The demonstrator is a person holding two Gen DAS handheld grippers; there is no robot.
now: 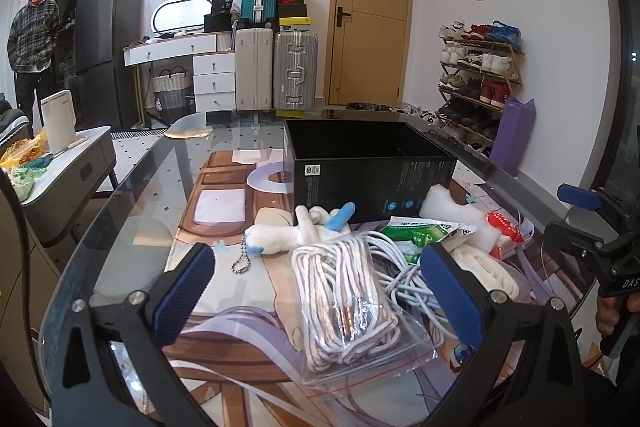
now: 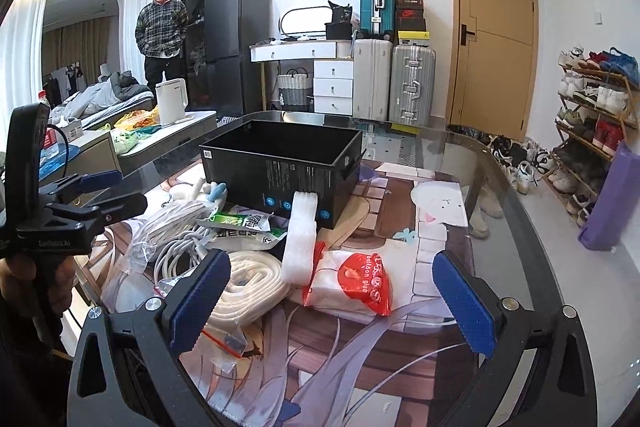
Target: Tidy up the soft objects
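A pile of soft things lies on the glass table before an open black box (image 1: 368, 167) (image 2: 280, 163). My left gripper (image 1: 316, 291) is open, its blue pads either side of a clear bag of white rope (image 1: 340, 295). Behind it lie a white plush toy (image 1: 288, 231), a grey cable (image 1: 404, 279), a green packet (image 1: 420, 231) and white foam (image 1: 460, 215). My right gripper (image 2: 332, 295) is open over a red-and-white balloon glue packet (image 2: 356, 283), with a coiled white strap (image 2: 248, 287) and the foam strip (image 2: 302, 239) to its left.
The table (image 2: 500, 195) carries a printed mat under its glass. A side table with a white kettle (image 2: 170, 101) stands to the left. A person (image 2: 160, 35) stands by the fridge. Suitcases (image 2: 412, 83), a door and a shoe rack (image 2: 592, 107) line the back and right.
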